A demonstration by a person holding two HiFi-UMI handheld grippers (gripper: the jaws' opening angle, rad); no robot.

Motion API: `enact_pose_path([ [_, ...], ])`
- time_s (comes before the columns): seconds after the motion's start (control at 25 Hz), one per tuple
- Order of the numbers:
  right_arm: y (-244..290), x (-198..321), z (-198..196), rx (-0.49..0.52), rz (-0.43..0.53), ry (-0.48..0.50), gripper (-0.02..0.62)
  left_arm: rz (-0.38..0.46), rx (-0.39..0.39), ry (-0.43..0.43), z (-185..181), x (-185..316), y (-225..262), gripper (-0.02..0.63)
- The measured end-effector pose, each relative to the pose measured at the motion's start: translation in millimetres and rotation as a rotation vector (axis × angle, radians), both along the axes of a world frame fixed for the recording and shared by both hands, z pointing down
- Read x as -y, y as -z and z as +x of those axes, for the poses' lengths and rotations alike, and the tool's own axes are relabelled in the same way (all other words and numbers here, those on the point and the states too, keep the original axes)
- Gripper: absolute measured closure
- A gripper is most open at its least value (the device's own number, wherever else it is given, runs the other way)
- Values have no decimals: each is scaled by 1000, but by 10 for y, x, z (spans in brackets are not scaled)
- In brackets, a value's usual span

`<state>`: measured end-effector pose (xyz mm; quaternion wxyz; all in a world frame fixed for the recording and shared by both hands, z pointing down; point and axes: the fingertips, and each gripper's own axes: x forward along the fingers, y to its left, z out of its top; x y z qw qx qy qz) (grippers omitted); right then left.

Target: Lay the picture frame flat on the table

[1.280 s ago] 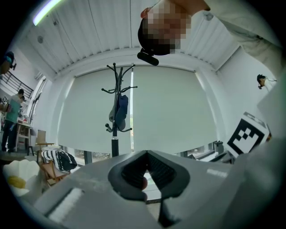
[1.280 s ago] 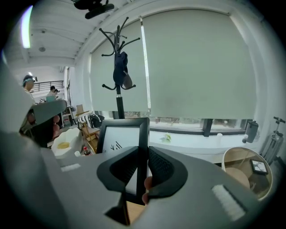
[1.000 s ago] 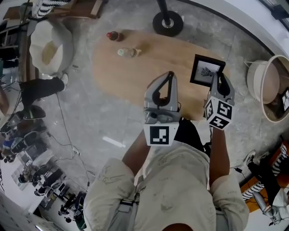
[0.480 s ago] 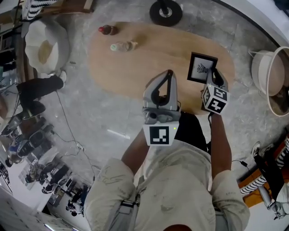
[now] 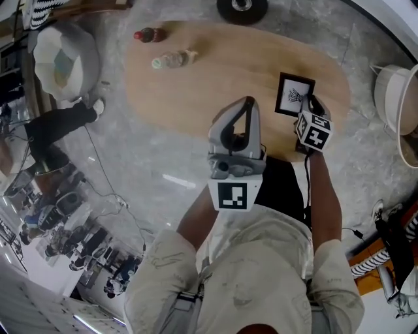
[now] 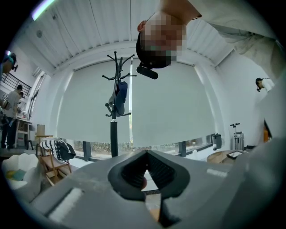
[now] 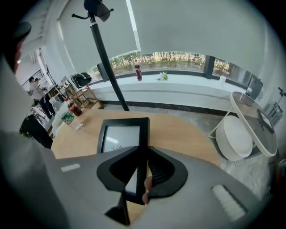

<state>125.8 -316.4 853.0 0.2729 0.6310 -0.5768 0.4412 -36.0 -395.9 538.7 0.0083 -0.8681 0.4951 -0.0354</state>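
Observation:
The black picture frame (image 5: 293, 93) with a white print hangs over the right part of the oval wooden table (image 5: 215, 78). My right gripper (image 5: 307, 104) points steeply down and is shut on the frame's right edge. In the right gripper view the frame (image 7: 121, 136) stands between the jaws (image 7: 144, 167), tilted away over the tabletop; I cannot tell whether its lower edge touches the wood. My left gripper (image 5: 246, 103) is held level in front of the body, short of the table's near edge, jaws together and holding nothing. In its own view the left gripper (image 6: 145, 154) faces a window.
Two bottles lie at the table's far left: a dark one (image 5: 147, 34) and a clear one (image 5: 171, 60). A coat stand base (image 5: 241, 6) sits beyond the table. A white round stool (image 5: 395, 98) stands to the right, a white chair (image 5: 62, 62) to the left.
My right gripper has sunk towards the tabletop with the frame and tipped further downward. The left gripper has stayed in about the same place.

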Motion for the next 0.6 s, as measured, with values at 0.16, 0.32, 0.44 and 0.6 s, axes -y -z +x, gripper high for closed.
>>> enact_pose_path([
  [0.16,-328,-76,-26,27,-57,-1,523,-27,-14,22,29,38,-173,601],
  [0.32,-552,-157,-35,31,-108,5,523,-46,-16,23,73,102,-281,601],
  [0.44,-668,-225,-69,30,-137,18,523,-50,-5,22,61,131,-306,601],
  [0.6,-741,-244,-102,34,-150,20,523,-62,-3,40,26,190,-329,601],
])
